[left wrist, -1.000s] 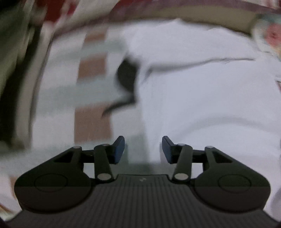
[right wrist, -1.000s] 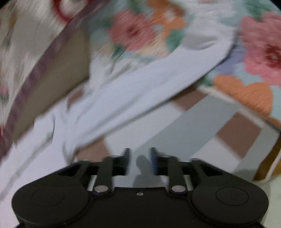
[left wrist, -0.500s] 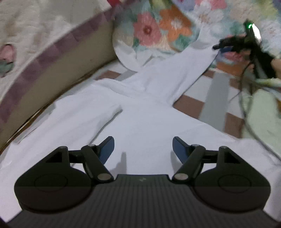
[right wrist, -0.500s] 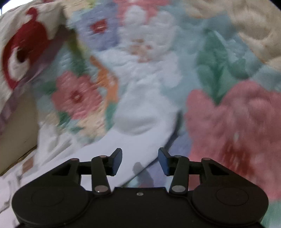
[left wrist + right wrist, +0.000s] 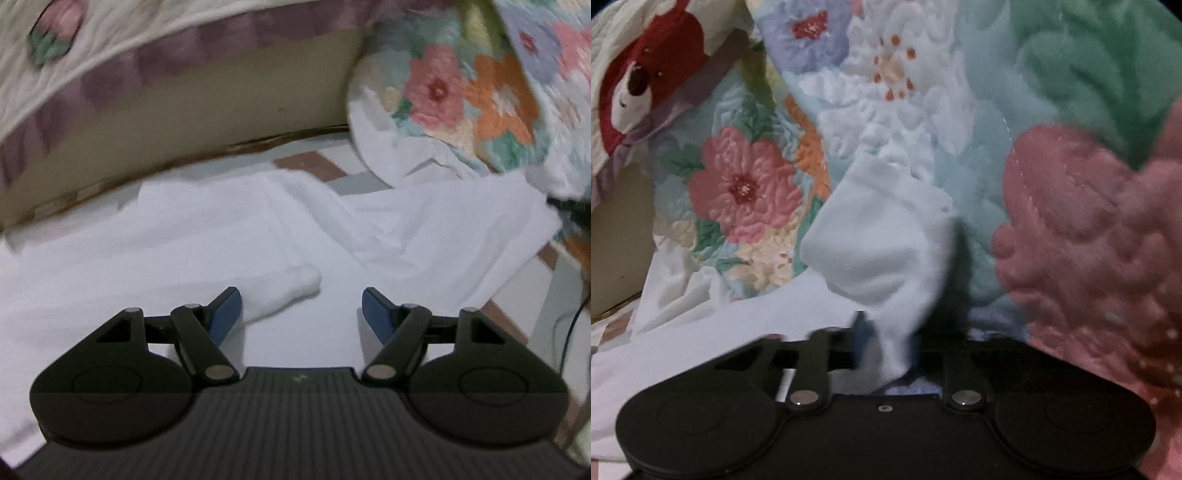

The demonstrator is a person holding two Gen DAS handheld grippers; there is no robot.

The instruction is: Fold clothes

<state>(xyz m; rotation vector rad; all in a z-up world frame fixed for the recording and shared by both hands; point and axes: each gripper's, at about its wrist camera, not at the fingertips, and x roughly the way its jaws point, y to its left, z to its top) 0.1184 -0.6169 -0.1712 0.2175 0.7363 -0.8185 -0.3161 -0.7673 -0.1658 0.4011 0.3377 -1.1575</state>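
Observation:
A white long-sleeved garment (image 5: 229, 236) lies spread on a checked bed sheet. One sleeve is folded across the body, and its rolled cuff (image 5: 288, 291) lies just ahead of my left gripper (image 5: 301, 308), which is open above the cloth with nothing between its blue pads. The other sleeve (image 5: 454, 221) stretches to the right toward a floral quilt. In the right wrist view my right gripper (image 5: 892, 345) is shut on the end of that white sleeve (image 5: 879, 240), which bunches up in front of the jaws against the quilt.
A thick floral quilt (image 5: 1071, 221) is piled close ahead of the right gripper and at the upper right of the left wrist view (image 5: 461, 96). A beige wall or headboard (image 5: 207, 107) runs along the bed's far edge. Another patterned blanket (image 5: 74, 62) hangs above it.
My right gripper has closed on the sleeve end, which now stands bunched between its jaws. The left gripper has swung across the garment and opened wider, now low near the folded cuff.

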